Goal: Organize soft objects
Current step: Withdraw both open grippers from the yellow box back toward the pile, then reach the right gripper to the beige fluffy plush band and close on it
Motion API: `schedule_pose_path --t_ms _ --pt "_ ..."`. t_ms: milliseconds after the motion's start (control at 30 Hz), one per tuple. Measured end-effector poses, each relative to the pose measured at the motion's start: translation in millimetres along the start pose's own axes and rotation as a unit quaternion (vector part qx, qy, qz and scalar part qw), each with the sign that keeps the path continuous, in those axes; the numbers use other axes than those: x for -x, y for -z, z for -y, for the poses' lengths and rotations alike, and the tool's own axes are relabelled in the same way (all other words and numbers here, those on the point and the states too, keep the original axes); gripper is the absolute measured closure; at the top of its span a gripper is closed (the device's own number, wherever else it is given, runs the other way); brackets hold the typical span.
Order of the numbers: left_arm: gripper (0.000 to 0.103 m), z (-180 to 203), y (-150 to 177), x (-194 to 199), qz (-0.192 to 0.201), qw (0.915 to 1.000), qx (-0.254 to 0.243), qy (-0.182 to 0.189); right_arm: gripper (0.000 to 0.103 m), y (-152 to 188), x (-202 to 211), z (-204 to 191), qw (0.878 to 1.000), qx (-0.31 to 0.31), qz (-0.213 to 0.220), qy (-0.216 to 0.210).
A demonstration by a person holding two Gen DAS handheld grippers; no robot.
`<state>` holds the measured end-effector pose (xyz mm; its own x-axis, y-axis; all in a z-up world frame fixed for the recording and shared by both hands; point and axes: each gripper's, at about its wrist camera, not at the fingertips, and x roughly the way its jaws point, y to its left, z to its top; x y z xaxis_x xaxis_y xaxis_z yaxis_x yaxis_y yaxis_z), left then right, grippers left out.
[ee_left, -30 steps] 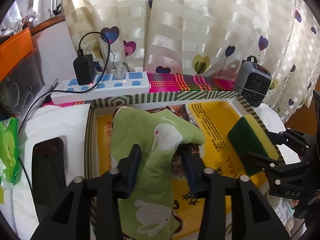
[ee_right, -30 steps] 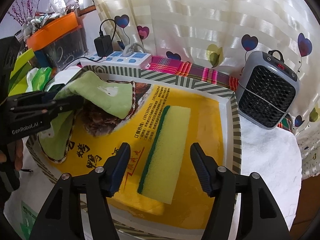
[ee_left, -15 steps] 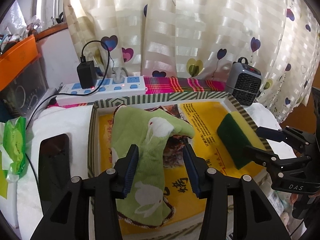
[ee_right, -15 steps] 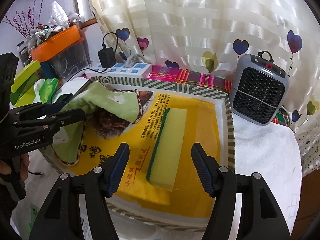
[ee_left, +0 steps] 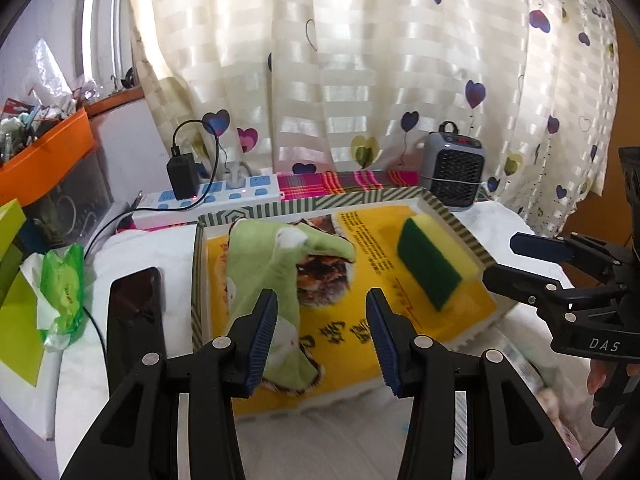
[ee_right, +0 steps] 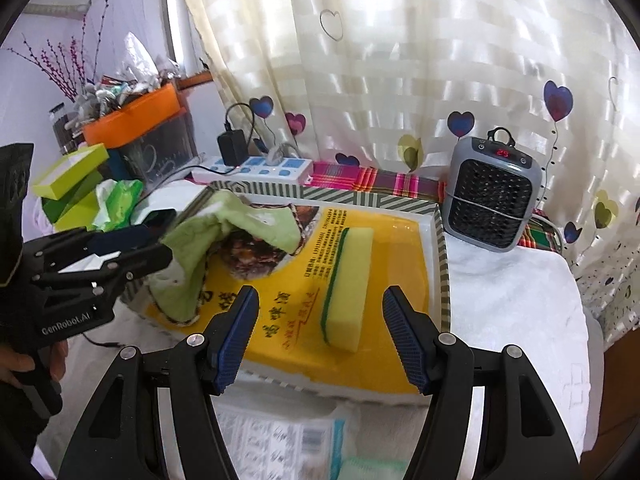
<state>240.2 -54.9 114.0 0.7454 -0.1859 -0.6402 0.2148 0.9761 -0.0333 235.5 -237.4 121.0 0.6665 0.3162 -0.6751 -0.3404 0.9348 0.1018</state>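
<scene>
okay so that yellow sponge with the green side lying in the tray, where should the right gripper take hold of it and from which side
Grip the sponge across its narrow width near the middle, one pad on the green scouring face, one on the far yellow face. Come from above and the near end, where the open right gripper already faces it: it stands on a long edge, clear of the green towel and tray wall.

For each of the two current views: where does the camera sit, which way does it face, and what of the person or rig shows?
Left wrist: on the left gripper, angled down over the tray toward the curtain; its open fingers frame the cloth; the right gripper and some fingers enter from the right.
Right wrist: on the right gripper, same facing, open over the sponge; the left gripper and hand show left.
Shared: tray, cloth, sponge, heater, power strip.
</scene>
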Motion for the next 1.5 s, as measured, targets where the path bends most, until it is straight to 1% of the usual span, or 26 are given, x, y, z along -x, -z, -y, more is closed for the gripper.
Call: schedule_pose_path --t_ms 133,233,333,633,800,1000,1200,1333,1500 --pt "0.057 5 9 16 0.005 1.0 0.0 0.001 0.038 9 16 -5 1.0 -0.006 0.009 -0.002" --pt "0.057 9 17 28 0.012 0.9999 -0.003 -0.009 0.038 17 29 -9 1.0 -0.009 0.014 0.0" --pt "0.057 10 25 37 0.011 0.9999 0.002 -0.005 0.038 25 38 -12 1.0 -0.01 0.017 0.002" --pt "0.057 10 47 62 0.022 0.9997 0.005 -0.008 0.038 51 65 -25 1.0 -0.001 0.029 0.009" --pt "0.057 9 60 73 0.022 0.9997 0.004 -0.01 0.038 65 75 -34 0.999 0.005 0.031 0.006" --pt "0.057 7 77 80 0.011 0.9999 0.005 -0.012 0.038 79 83 -41 0.999 0.004 0.031 0.004" --pt "0.057 7 90 84 0.005 0.9999 0.008 -0.005 0.038 88 89 -45 0.999 0.005 0.033 0.01" --pt "0.057 5 100 91 0.008 0.9999 0.005 0.011 0.038 94 92 -47 0.999 0.002 0.033 0.007" --pt "0.057 -3 109 97 0.005 0.9998 0.01 0.019 0.038 103 99 -46 0.999 0.001 0.034 0.014"
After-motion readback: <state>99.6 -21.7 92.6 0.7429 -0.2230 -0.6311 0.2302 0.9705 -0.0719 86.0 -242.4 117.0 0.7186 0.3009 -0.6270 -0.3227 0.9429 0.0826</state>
